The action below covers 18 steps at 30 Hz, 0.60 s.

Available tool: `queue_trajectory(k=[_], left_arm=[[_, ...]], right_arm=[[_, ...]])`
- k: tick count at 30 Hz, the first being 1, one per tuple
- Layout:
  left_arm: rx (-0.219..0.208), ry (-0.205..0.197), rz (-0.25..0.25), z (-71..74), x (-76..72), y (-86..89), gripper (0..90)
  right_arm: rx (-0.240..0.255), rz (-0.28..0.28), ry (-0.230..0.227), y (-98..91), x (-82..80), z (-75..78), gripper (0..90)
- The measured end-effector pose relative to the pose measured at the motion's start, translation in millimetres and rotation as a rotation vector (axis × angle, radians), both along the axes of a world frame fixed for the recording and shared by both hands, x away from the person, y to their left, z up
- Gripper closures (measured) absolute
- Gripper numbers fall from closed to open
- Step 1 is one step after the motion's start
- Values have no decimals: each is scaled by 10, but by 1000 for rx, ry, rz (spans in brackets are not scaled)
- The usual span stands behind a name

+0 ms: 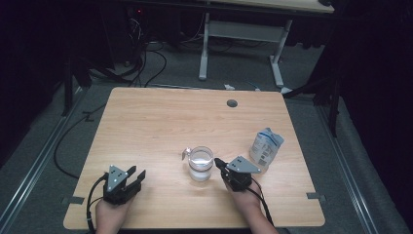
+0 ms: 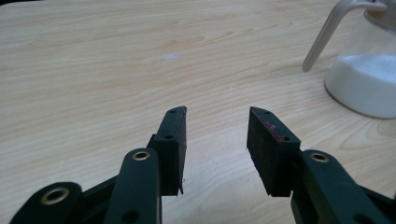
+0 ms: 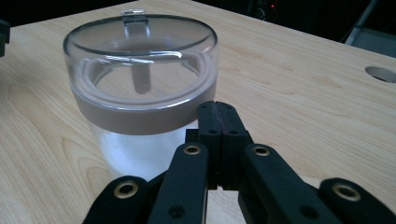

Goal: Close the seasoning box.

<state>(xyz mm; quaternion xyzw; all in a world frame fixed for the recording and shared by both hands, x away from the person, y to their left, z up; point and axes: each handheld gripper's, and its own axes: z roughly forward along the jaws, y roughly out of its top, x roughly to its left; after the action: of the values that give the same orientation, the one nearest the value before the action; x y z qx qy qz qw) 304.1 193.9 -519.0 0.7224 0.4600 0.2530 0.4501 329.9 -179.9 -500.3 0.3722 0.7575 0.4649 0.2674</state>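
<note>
Tongs: left tongs (image 1: 138, 176), lower left, spread over bare worktop (image 1: 160, 117); right tongs (image 1: 218, 163) pressed together, tips just beside the lidded sugar jar (image 1: 200, 163) at centre.

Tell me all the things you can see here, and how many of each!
Jar: one, clear with a clear lid and white powder inside, middle of the table, just left of the right gripper.
Bag: one, white and blue, standing on the table beyond the right gripper.
Table: one, light wood, with a round hole near the far edge.
Second table: one, white legs, farther back on the grey floor.
Cables: several, black, on the floor at the back left.
Left gripper: one, black, jaws open with nothing between them, near left of the table.
Right gripper: one, black, jaws shut, tips by the jar.
</note>
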Motion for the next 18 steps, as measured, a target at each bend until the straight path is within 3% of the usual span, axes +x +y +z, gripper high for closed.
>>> queue_trajectory(k=[3,6,10,18], left_arm=[[11,13,-3,-41,0,15,583],[-16,28,0,-59,13,22,581],[1,15,-9,-55,-9,-43,579],[-11,19,-9,-60,4,-56,603]], right_arm=[[-3,-1,-5,8,-3,-3,899],[-5,3,-10,10,-38,1,899],[-8,13,-10,10,-85,-2,899],[-5,41,-11,67,-142,-8,899]])
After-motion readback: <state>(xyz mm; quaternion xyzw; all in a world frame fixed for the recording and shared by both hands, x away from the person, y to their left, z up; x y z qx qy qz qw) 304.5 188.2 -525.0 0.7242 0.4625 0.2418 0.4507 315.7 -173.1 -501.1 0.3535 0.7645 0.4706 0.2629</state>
